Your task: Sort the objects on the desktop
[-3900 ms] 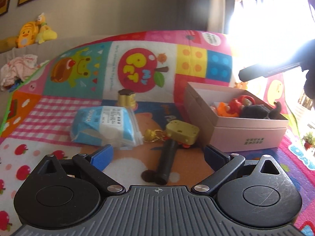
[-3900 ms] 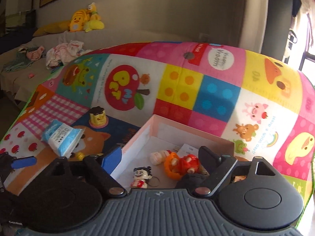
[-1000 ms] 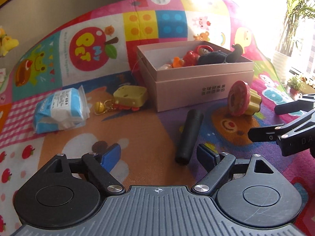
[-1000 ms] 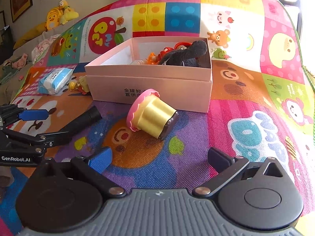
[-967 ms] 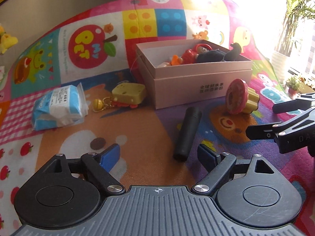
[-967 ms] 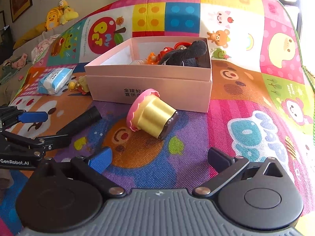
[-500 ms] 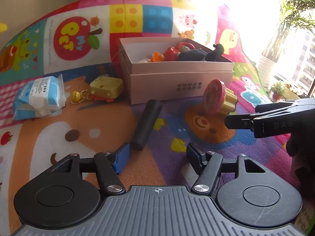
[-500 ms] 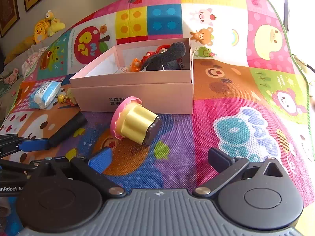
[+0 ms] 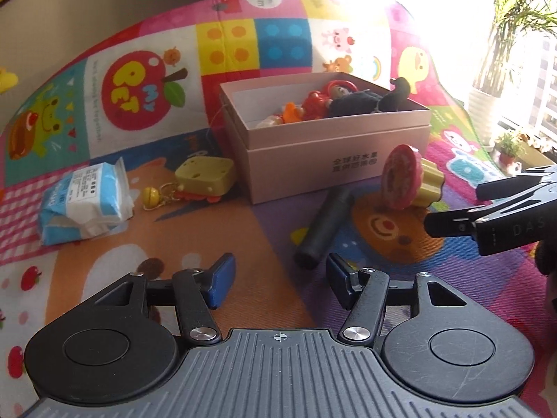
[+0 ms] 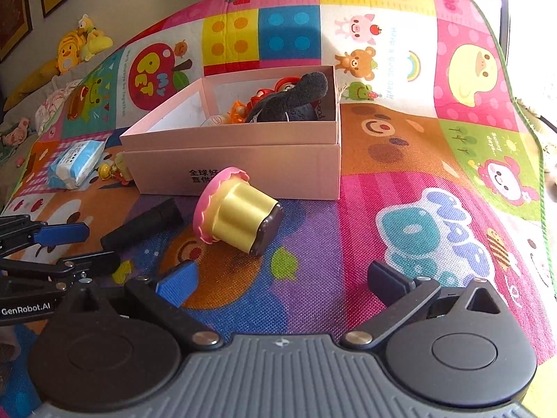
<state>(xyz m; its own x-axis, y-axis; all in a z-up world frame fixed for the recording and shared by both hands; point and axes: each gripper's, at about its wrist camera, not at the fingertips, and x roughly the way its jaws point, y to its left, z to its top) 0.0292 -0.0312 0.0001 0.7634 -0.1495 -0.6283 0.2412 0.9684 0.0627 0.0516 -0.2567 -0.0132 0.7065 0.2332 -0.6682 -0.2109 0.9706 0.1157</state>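
Observation:
An open pink box (image 9: 334,129) (image 10: 229,139) sits mid-mat and holds a black plush (image 10: 296,101) and red and orange figures. In front of it lie a black cylinder (image 9: 323,226) (image 10: 142,224) and a yellow cupcake toy (image 9: 410,181) (image 10: 236,219) tipped on its side. My left gripper (image 9: 280,275) (image 10: 66,244) hovers just short of the cylinder's near end; its jaws are opening with nothing between them. My right gripper (image 10: 282,278) (image 9: 470,209) stands open and empty, a little short of the cupcake.
A blue tissue pack (image 9: 83,202) (image 10: 75,163) and a cheese-shaped keychain (image 9: 205,176) with a yellow bell lie left of the box. The colourful play mat (image 10: 417,191) covers the surface. Plush toys (image 10: 80,48) sit far back left; potted plants (image 9: 508,146) stand by the bright window.
The left gripper's jaws stand closer together than a second ago, and its view swung left and back, leaving the cylinder by its right finger. The right view shifted slightly; no object moved.

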